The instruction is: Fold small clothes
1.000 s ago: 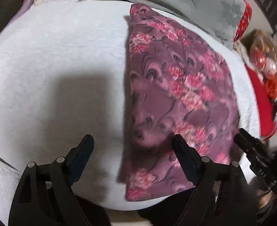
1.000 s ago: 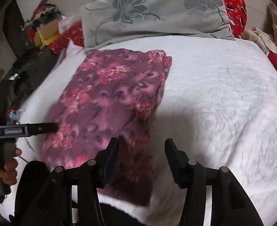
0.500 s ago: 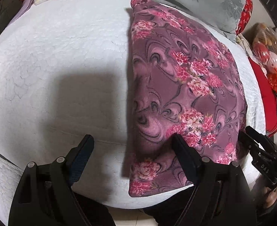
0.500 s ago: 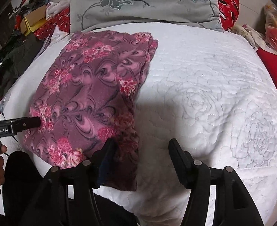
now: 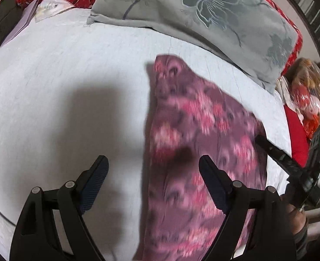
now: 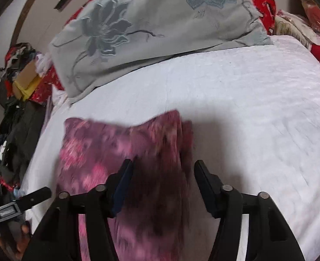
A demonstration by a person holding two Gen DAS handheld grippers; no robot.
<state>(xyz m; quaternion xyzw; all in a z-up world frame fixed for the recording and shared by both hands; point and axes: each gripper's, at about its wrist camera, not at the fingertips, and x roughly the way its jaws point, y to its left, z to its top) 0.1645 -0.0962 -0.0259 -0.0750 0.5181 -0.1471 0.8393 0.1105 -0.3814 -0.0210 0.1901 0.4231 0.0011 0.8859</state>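
The purple floral cloth [image 5: 205,152] lies folded on the white bedspread [image 5: 72,76], blurred. The left gripper [image 5: 153,167] hangs spread, its right finger over the cloth's left part. The right gripper [image 6: 163,174] hangs spread over the cloth's right edge.

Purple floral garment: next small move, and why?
Probably lower both tools onto the near hem and pinch it. The purple floral garment lies as a long folded strip on the white bedspread, and the left tool and right tool are open, holding nothing, so a crosswise fold seems due.
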